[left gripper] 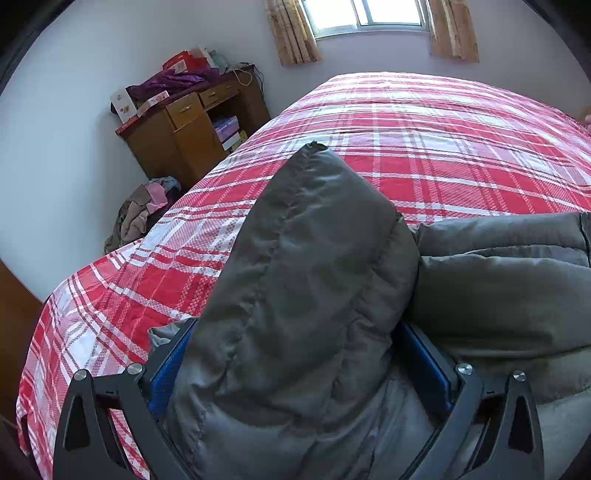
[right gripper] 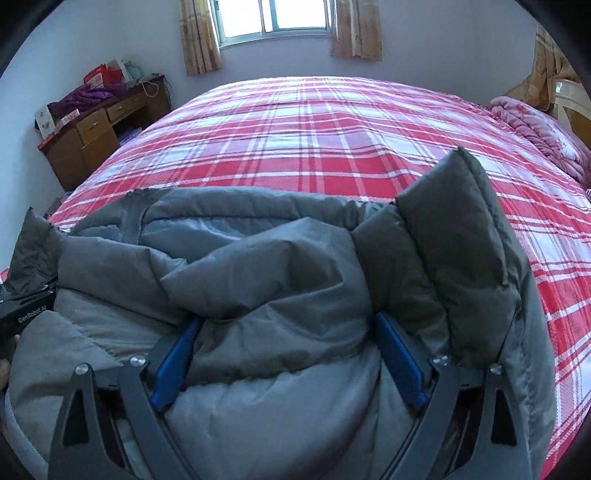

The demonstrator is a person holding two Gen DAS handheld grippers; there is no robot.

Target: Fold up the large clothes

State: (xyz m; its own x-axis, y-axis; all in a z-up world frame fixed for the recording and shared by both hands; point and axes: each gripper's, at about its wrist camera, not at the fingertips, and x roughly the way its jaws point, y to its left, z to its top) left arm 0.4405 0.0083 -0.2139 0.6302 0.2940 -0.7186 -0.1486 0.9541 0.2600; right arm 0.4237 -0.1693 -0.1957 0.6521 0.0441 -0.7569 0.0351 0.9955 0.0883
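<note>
A large grey padded jacket [left gripper: 498,280] lies on the near side of a bed with a red and white plaid cover [left gripper: 424,147]. My left gripper [left gripper: 299,354] is shut on a thick fold of the jacket, which stands up between its blue pads [left gripper: 166,373]. My right gripper [right gripper: 288,354] is shut on another bunched part of the jacket [right gripper: 258,280], with a puffy edge [right gripper: 465,236] standing up to its right. The left gripper's body [right gripper: 26,317] shows at the left edge of the right wrist view.
A wooden desk [left gripper: 184,122] with boxes and purple cloth stands at the left wall. A clothes pile [left gripper: 144,210] lies on the floor beside the bed. A pink quilt [right gripper: 535,129] lies at the bed's right end. A window [right gripper: 277,18] is behind.
</note>
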